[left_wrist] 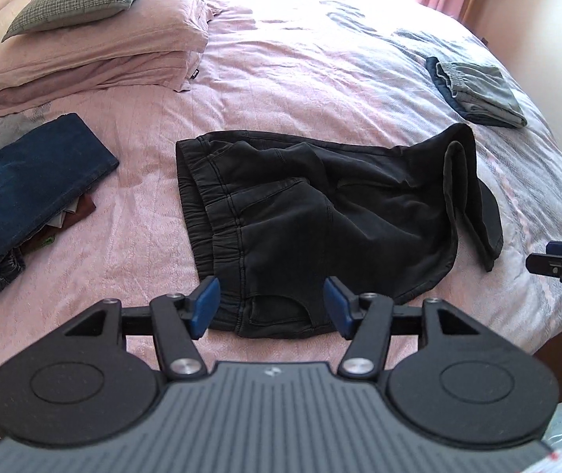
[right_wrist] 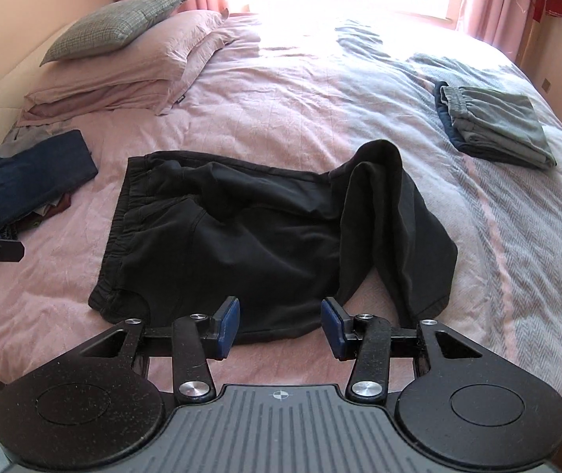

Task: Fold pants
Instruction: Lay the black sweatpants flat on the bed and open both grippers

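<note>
Black pants [left_wrist: 320,213] partly folded on pink bed [left_wrist: 281,79]; left gripper [left_wrist: 271,307] open above near waistband; denim pile [left_wrist: 32,181] left.

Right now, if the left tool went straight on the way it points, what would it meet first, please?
Probably the black pants, at the near waistband end lying between the open left tool; depth is unclear.

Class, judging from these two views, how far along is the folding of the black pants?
Done: black pants lie doubled on the bed, legs bunched loosely. In hand: nothing; left gripper and right gripper hover open near their front edge. Left: smoothing and the final folds.
</note>
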Tool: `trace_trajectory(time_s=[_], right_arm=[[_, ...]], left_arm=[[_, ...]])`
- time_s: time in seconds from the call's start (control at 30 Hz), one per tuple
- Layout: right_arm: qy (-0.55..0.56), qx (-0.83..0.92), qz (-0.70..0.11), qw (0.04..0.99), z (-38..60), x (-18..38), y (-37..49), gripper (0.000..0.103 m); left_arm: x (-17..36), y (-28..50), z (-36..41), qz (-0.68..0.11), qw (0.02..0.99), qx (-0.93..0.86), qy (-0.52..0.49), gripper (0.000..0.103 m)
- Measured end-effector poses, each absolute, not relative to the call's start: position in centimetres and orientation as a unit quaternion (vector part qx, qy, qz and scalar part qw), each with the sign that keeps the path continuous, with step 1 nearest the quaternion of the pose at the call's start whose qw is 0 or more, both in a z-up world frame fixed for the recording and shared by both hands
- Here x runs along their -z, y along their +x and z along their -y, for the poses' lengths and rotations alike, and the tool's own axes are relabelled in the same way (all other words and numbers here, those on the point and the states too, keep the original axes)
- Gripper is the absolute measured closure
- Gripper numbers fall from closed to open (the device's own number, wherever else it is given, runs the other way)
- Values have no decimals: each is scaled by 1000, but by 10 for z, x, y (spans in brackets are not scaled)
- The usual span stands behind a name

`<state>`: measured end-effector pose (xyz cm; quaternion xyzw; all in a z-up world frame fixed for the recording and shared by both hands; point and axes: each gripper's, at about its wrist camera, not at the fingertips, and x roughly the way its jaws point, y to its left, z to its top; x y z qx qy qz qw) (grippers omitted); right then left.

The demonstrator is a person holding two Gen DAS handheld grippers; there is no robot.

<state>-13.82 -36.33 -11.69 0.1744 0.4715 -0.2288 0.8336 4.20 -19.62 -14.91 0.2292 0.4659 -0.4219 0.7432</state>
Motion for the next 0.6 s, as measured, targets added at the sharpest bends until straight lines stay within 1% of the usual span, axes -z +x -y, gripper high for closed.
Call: trace_trajectory(time_s=[0.17, 0.33, 0.47, 0.6], right_arm=[[192, 244, -472, 825, 334, 119, -133, 60], [196, 262, -476, 816, 309, 129, -128, 60], [212, 268, -486, 804, 303, 136, -129, 60], [215, 274, -480, 806, 310, 136, -127, 60]], left_arm=[[144, 54, 180, -459, 735, 440, 236, 46], [150, 66, 166, -451, 731, 450, 244, 45], [157, 73, 155, -458, 731, 444, 243, 46], [161, 78, 152, -460, 737, 433, 239, 46]])
